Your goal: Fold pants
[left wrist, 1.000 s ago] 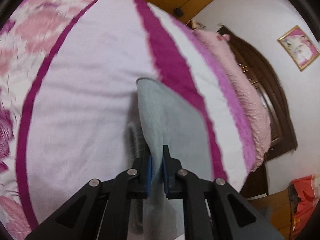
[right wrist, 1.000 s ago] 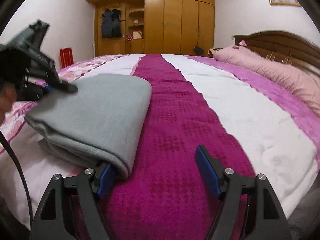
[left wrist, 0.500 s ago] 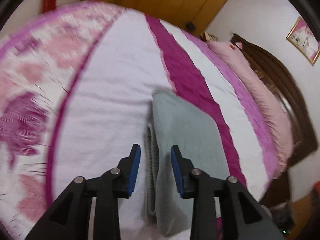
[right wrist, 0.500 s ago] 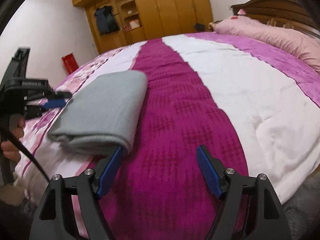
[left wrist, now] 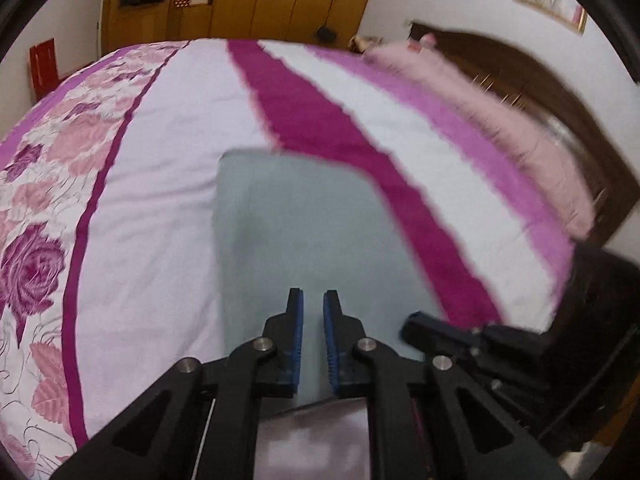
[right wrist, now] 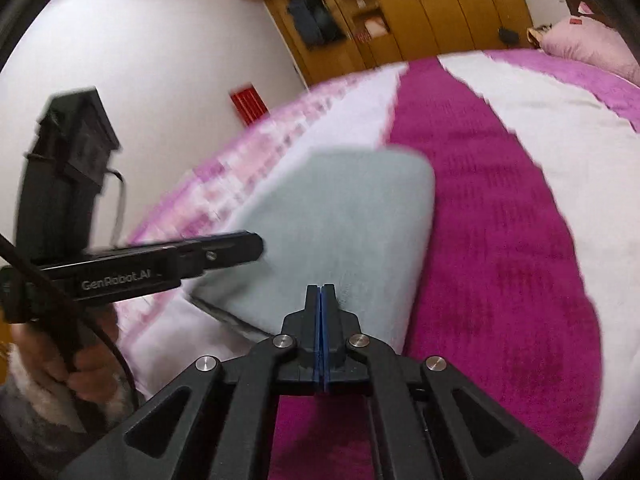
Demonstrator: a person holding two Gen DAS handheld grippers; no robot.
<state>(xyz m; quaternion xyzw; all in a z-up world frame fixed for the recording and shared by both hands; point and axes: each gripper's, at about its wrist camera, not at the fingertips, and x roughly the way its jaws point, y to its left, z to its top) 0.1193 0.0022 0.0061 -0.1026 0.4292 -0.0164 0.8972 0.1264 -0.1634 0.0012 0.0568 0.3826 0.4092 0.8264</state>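
Note:
The grey pants (left wrist: 296, 232) lie folded into a flat rectangle on the bed, also in the right wrist view (right wrist: 340, 216). My left gripper (left wrist: 313, 300) hovers above their near end, its jaws a narrow gap apart and empty. My right gripper (right wrist: 321, 294) is shut on nothing, raised over the near edge of the pants. The left gripper also shows from the side in the right wrist view (right wrist: 244, 246), and the right gripper's tip in the left wrist view (left wrist: 416, 330).
The bed cover (left wrist: 168, 168) has white, magenta and floral bands. A pink pillow (left wrist: 472, 92) and dark headboard (left wrist: 560, 120) lie at the right. A wooden wardrobe (left wrist: 240, 0) and a red box (left wrist: 42, 66) stand behind the bed.
My left gripper let go of the pants, lifted and swung over them. My right gripper closed from wide open and rose. The pants settled flat on the bed.

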